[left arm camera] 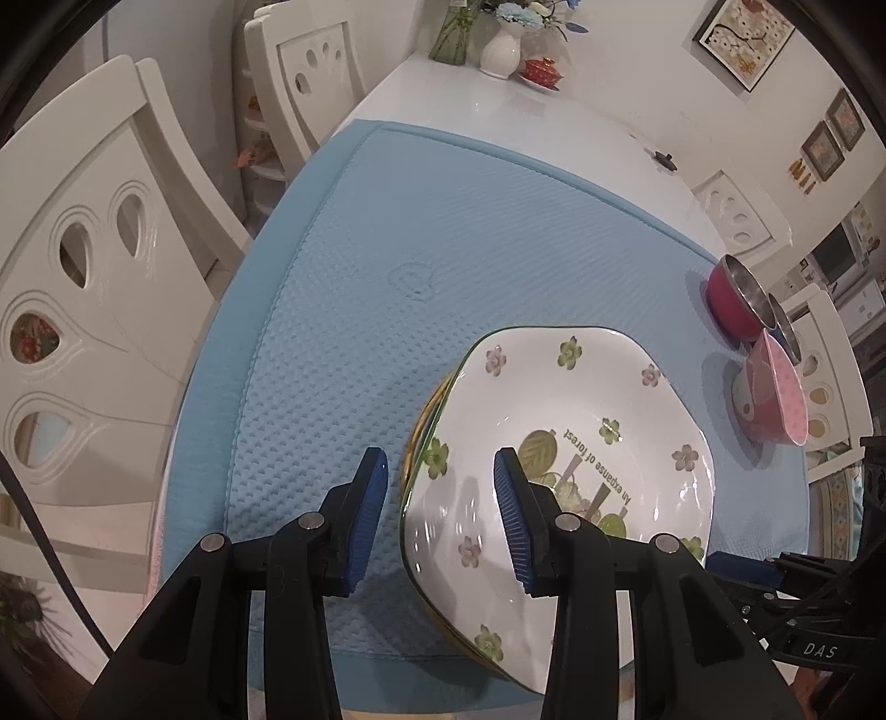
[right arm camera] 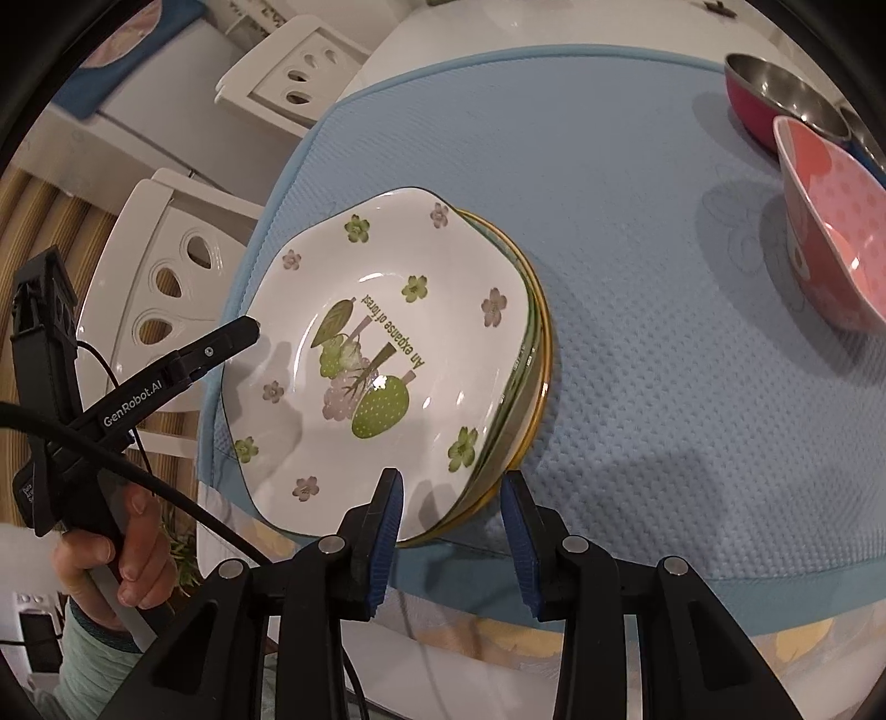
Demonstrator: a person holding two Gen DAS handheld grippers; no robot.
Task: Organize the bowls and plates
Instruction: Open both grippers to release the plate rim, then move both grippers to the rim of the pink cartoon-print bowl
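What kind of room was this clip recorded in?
Most likely a home dining area. A white table with a blue mat has white carved dining chairs around it, a flower vase stands at the far end, and framed pictures hang on the wall.

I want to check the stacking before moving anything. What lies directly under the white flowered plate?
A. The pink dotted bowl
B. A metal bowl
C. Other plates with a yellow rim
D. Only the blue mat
C: edges of yellow-rimmed plates stick out from under the white flowered plate, stacked on the blue mat.
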